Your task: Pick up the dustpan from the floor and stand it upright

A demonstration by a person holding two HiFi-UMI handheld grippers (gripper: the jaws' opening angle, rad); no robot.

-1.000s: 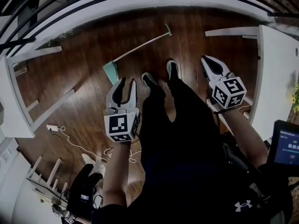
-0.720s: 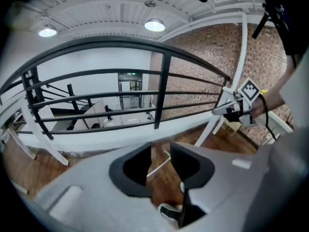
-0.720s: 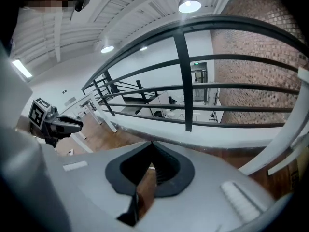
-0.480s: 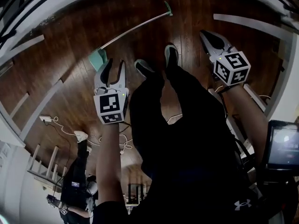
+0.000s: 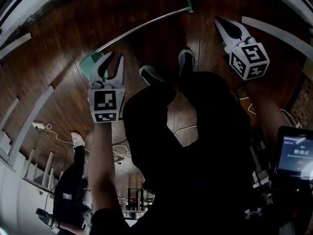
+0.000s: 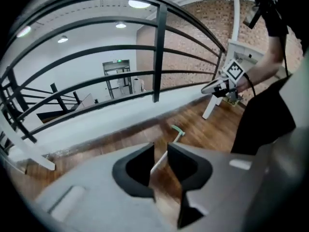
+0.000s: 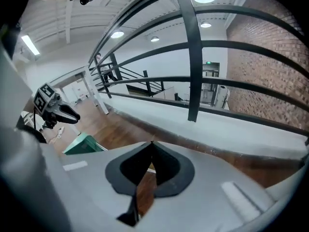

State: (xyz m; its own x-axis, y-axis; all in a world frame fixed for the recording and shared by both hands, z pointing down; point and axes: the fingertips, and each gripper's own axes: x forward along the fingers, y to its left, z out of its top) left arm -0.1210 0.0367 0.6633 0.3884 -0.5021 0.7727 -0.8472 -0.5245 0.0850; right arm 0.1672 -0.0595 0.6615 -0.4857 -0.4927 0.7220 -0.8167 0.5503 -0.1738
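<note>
A green dustpan [image 5: 89, 65] lies flat on the wooden floor [image 5: 54, 82], its long pale handle [image 5: 142, 30] running off toward the railing. The left gripper [image 5: 116, 58] hangs just over the pan's neck. Its jaws have just been narrowing but stand apart, the handle showing in the gap, unpinched. The right gripper [image 5: 218, 19], clenched on nothing, hovers well apart, past the person's shoes [image 5: 186, 60].

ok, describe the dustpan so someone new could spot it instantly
Look at the dark wooden floor ahead of the person's shoes. The dustpan lies flat there: the only mint-green thing, with a long thin pale handle.
</note>
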